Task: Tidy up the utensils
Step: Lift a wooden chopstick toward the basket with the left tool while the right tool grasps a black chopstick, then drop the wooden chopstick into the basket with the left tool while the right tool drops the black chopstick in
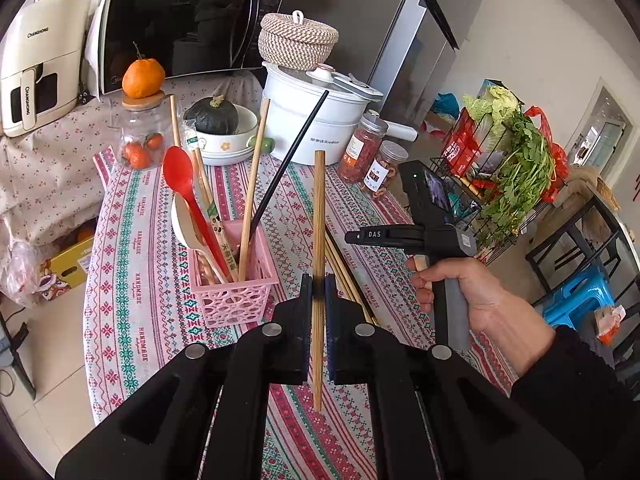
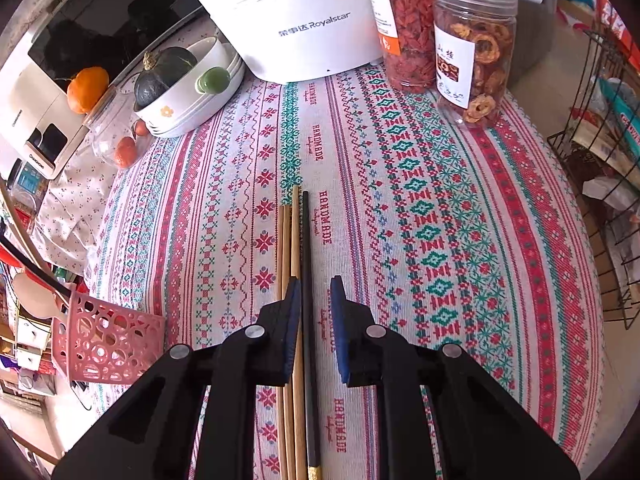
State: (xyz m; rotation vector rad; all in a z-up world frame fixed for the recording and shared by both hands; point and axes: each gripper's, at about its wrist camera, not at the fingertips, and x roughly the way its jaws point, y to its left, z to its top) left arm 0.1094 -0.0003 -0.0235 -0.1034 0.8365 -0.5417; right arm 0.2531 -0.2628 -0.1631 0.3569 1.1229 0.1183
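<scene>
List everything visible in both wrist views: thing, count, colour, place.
basket: one, pink, on tablecloth, holding spoons and chopsticks
red spoon: one, in basket
loose chopsticks: several bamboo, one black, lying on tablecloth
electric pot: one, white, back of table
jars: two, clear, dried fruit, beside pot
pumpkin: one, dark green, in white bowl
microwave: one, behind
left claw: shut on bamboo chopstick
right claw: open around black chopstick
hand: one, holding right claw's handle

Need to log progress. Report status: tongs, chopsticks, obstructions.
Left tongs shut on wooden chopstick. Right tongs open, straddling black chopstick on tablecloth. Pink basket unobstructed.
</scene>
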